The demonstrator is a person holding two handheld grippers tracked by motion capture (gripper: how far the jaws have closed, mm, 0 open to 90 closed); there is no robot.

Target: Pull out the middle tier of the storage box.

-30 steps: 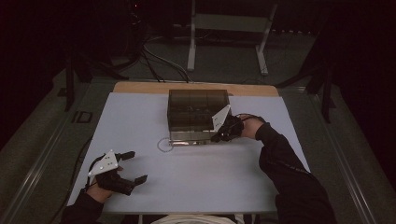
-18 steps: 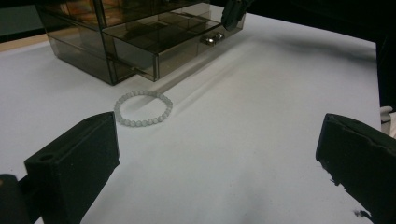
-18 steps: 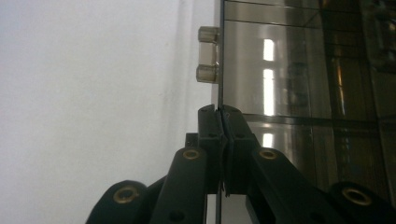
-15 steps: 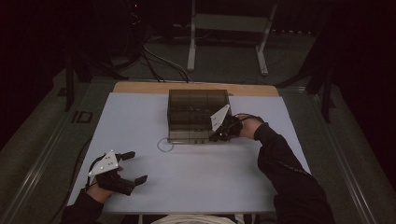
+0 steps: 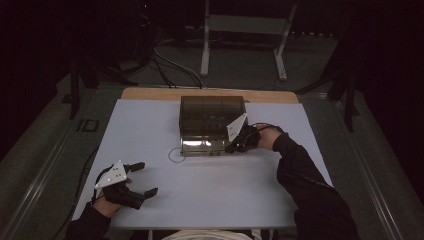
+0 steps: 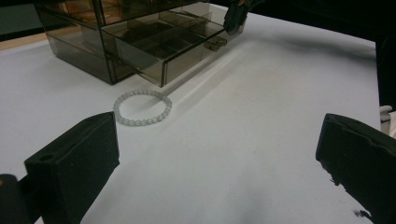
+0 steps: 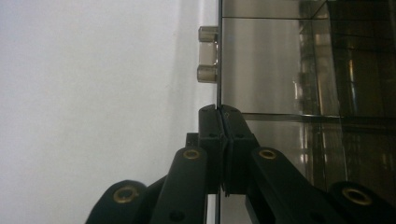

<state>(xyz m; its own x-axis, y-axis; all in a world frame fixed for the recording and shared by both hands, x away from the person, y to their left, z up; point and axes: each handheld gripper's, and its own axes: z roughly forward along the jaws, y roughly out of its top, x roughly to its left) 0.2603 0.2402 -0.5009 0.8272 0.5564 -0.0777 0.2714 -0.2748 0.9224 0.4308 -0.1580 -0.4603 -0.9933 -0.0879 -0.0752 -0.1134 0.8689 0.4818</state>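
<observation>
Smoky see-through glossy plastic drawer box [image 5: 212,120], its pulled-out drawer [image 6: 177,44] of the same clear plastic, smooth pale beaded bracelet [image 6: 142,107], matt white table cover [image 5: 210,185], bare wooden table edge [image 5: 150,93], matt black gripper jaws with brass-coloured rivets

Dim room; table [image 5: 150,125] lit from above; soft shadows.

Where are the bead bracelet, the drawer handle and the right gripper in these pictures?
bead bracelet [image 6: 142,108]: left gripper view, on the near arc of beads.
drawer handle [image 7: 207,54]: right gripper view, on its smoky plastic bar.
right gripper [image 7: 220,112]: right gripper view, where its closed fingers meet on the drawer front.
</observation>
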